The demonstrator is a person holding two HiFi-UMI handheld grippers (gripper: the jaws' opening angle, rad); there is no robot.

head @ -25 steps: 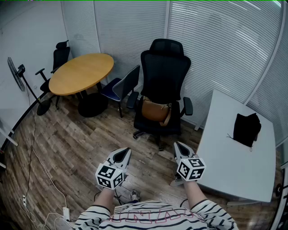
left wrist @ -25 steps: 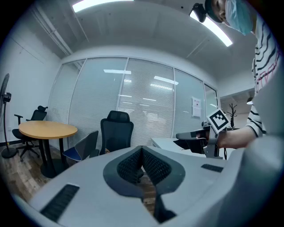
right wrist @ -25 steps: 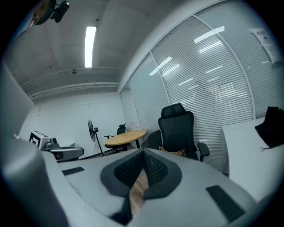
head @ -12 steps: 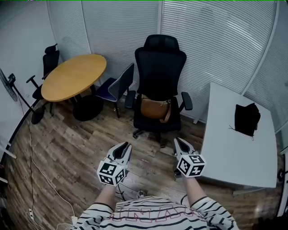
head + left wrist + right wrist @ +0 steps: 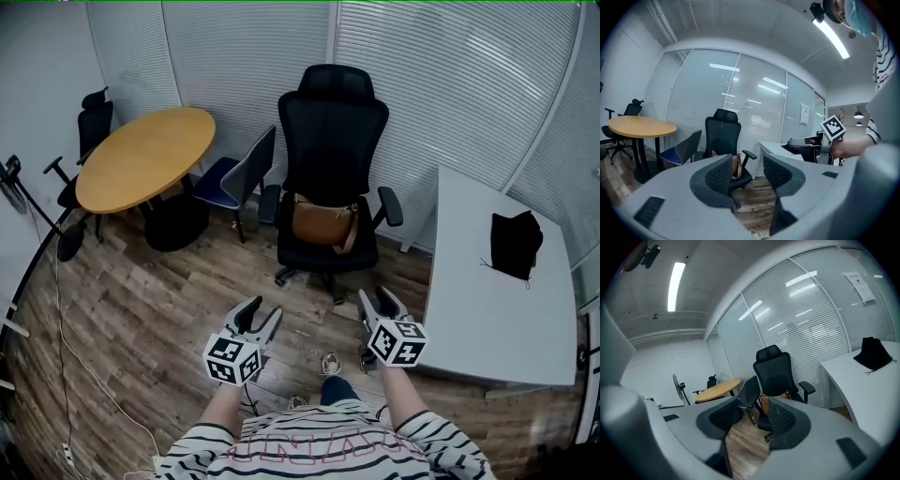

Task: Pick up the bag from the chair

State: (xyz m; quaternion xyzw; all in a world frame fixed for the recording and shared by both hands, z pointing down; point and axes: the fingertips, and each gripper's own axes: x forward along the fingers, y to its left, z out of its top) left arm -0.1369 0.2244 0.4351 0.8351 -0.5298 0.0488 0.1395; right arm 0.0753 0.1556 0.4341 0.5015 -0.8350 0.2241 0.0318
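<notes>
A tan leather bag [image 5: 323,222] sits upright on the seat of a black high-backed office chair [image 5: 334,150]. The bag [image 5: 736,165] shows partly behind a jaw in the left gripper view and as a brown sliver [image 5: 764,404] in the right gripper view. My left gripper [image 5: 262,314] hangs open over the wood floor, well short of the chair. My right gripper [image 5: 380,303] is open too, level with it on the right. Neither holds anything.
A white desk [image 5: 487,281] with a black pouch [image 5: 515,245] stands at the right. A round wooden table [image 5: 141,155], a blue chair [image 5: 234,178] and a further black chair [image 5: 89,117] are at the left. A cable [image 5: 66,328] trails along the wood floor.
The view has drawn closer to the chair and turned slightly, so the room slid left. A foot now shows below between the grippers. Both grippers stay open at the same spacing.
</notes>
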